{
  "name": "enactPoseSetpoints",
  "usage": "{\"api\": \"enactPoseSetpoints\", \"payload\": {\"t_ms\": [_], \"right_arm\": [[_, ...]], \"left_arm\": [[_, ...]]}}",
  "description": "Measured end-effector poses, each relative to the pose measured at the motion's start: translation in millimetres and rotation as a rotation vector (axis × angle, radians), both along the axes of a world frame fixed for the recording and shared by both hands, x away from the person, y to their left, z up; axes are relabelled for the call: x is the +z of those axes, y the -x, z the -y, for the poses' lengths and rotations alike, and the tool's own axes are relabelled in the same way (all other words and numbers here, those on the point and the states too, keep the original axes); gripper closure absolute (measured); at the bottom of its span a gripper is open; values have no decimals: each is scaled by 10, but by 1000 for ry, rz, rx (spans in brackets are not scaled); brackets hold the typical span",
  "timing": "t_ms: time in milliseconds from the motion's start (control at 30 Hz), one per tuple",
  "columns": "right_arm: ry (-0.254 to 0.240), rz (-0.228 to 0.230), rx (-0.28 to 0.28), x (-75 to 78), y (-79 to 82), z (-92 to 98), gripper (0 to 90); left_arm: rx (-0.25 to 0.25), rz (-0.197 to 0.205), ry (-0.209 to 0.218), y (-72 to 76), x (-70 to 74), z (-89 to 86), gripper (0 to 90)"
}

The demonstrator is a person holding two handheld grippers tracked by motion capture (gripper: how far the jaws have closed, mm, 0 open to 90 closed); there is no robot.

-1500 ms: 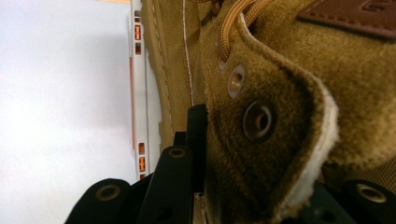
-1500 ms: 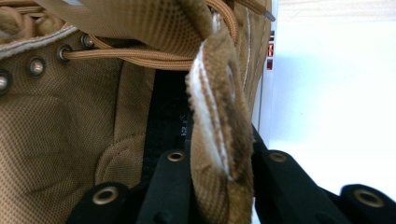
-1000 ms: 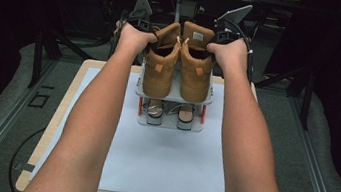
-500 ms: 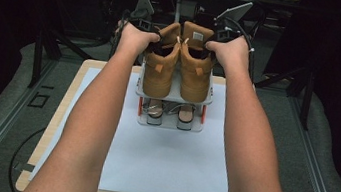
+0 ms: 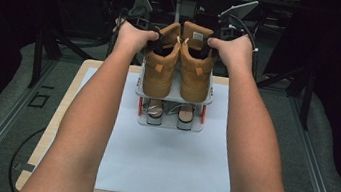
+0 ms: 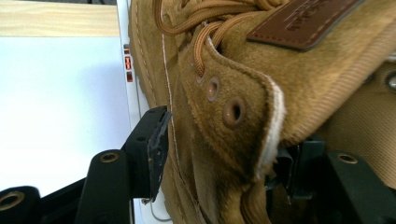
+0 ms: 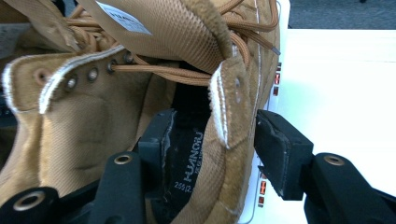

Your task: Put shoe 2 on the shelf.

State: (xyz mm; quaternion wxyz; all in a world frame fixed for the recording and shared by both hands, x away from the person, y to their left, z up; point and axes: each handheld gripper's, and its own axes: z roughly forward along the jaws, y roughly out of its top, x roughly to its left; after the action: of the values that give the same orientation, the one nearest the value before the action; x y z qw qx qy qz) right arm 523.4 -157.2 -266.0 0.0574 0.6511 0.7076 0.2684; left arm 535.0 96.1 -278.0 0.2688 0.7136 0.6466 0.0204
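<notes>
Under my cameras lies a pale wooden table (image 5: 63,111) with a white sheet (image 5: 164,161) spread over most of its top; grey matting (image 5: 1,102) and dark metal rails run round it, and the room behind is black, with stands and cables I can barely pick out.

At the far end of the sheet stands a small two-tier shoe rack (image 5: 173,96), white shelves on red posts. A pair of sandals (image 5: 171,114) sits on its lower tier. On the upper tier stand two tan suede boots side by side.

On the left, my left gripper (image 6: 219,154) straddles the outer collar wall of the left boot (image 5: 158,69). Its jaws have just been opening: the outer pad stands just clear of the suede, the inner one sits inside the boot behind the collar, so the grip is let go with the collar between the jaws. A brown leather patch (image 6: 303,21) on that boot's tongue carries stamped lettering too blurred for me to read.

On the right, my right gripper (image 7: 212,140) does the same at the right boot (image 5: 195,69). Its jaws have also just been opening; one pad is inside the boot, the other stands off the outer wall with a clear gap, so nothing is clamped. The dark insole (image 7: 187,154) reads "HUANQIU" with a size figure beginning 255. A white label (image 7: 123,18) on the tongue bears print I cannot make out.
</notes>
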Motion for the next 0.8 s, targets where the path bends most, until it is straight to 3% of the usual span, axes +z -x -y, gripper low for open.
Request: {"api": "enactPoseSetpoints", "payload": {"t_ms": [400, 800], "right_arm": [[-77, 60, -9, 160, 134, 129, 476], [-49, 92, -3, 294, 262, 148, 476]], "left_arm": [[-6, 48, 44, 140, 203, -99, 408], [-19, 84, 47, 267, 353, -179, 408]]}}
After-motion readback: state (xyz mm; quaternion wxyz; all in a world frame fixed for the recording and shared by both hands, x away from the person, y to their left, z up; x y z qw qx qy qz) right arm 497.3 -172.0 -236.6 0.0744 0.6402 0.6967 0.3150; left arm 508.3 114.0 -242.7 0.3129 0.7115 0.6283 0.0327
